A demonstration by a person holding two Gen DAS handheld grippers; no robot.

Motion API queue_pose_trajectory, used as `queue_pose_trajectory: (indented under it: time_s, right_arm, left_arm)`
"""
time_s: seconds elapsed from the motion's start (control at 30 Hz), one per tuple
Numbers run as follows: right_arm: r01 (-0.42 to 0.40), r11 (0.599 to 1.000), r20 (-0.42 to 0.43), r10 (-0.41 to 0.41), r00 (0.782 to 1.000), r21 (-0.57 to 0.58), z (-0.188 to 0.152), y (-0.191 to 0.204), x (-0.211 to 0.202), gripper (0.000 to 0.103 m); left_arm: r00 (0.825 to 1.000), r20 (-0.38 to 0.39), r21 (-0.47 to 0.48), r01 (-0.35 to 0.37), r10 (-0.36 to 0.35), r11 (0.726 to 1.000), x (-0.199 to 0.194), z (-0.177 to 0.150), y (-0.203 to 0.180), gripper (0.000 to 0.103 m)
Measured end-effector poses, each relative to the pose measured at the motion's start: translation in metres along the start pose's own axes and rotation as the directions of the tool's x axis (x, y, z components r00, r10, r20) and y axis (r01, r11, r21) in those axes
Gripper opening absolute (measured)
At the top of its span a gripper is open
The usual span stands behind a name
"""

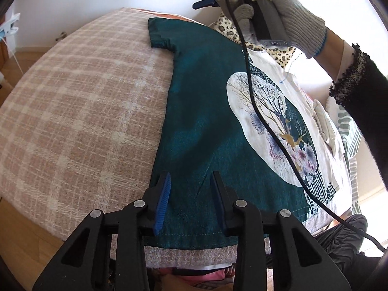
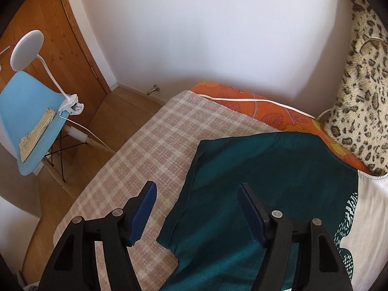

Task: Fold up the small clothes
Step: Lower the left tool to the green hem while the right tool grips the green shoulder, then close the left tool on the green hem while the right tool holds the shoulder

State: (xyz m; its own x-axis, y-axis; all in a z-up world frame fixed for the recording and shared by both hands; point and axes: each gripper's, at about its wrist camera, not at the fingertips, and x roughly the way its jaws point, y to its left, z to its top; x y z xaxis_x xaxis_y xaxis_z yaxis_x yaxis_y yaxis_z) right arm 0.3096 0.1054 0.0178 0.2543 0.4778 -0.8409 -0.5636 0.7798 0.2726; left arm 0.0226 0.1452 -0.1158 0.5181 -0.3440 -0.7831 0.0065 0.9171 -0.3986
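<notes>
The left gripper [image 1: 190, 186] has its jaws narrowed around the hem corner of the dark teal short-sleeved T-shirt [image 1: 201, 126], a ridge of cloth rising between the blue pads [image 1: 162, 203]; whether they press it cannot be told. The right gripper [image 2: 196, 214], jaws wide and empty, hovers over the shirt's far sleeve edge, held by a grey-gloved hand [image 1: 283, 12]. The shirt lies flat on a pink-and-cream checked blanket [image 1: 80, 111], its round white tree print [image 1: 269, 126] facing up, beside a leopard-print fleece cushion [image 2: 359, 92]
</notes>
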Motion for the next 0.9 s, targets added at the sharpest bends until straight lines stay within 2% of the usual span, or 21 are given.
queue_pose_trajectory:
  time_s: [0.13,0.33,0.47,0.67,0.73,0.83,0.9]
  right_arm:
    - [0.017,1.0,-0.053,-0.018,0.998,-0.011,0.01,0.011,0.042,0.069]
    - [0.06,0.997,-0.114,-0.066,0.991,-0.054,0.014,0.024,0.092,0.06]
    - [0.104,0.992,-0.129,-0.113,0.985,-0.072,0.014,0.027,0.109,0.059]
    - [0.156,0.981,-0.129,-0.17,0.977,-0.112,0.012,0.029,0.119,0.051]
    - [0.175,0.978,-0.121,-0.189,0.975,-0.114,0.013,0.028,0.12,0.041]
    - [0.174,0.979,-0.119,-0.186,0.975,-0.101,0.015,0.024,0.119,0.035]
    - [0.185,0.977,-0.112,-0.196,0.974,-0.102,0.015,0.022,0.118,0.03]
  left_arm:
    - [1.0,-0.001,-0.015,0.018,-0.018,1.0,0.0,0.0,0.005,0.027]
    - [0.999,0.001,-0.019,0.043,-0.043,0.999,0.0,-0.002,0.009,0.022]
    - [0.997,-0.003,-0.041,0.071,-0.071,0.997,0.0,-0.002,0.014,0.016]
    - [0.996,-0.01,-0.03,0.085,-0.086,0.996,0.003,-0.003,0.01,0.008]
    - [0.998,0.003,-0.027,0.059,-0.059,0.998,0.001,-0.003,0.009,0.007]
    - [0.996,0.073,0.023,-0.057,0.056,0.998,-0.011,-0.001,0.004,0.007]
    - [0.996,0.07,0.022,-0.053,0.052,0.998,-0.013,0.0,0.006,0.01]
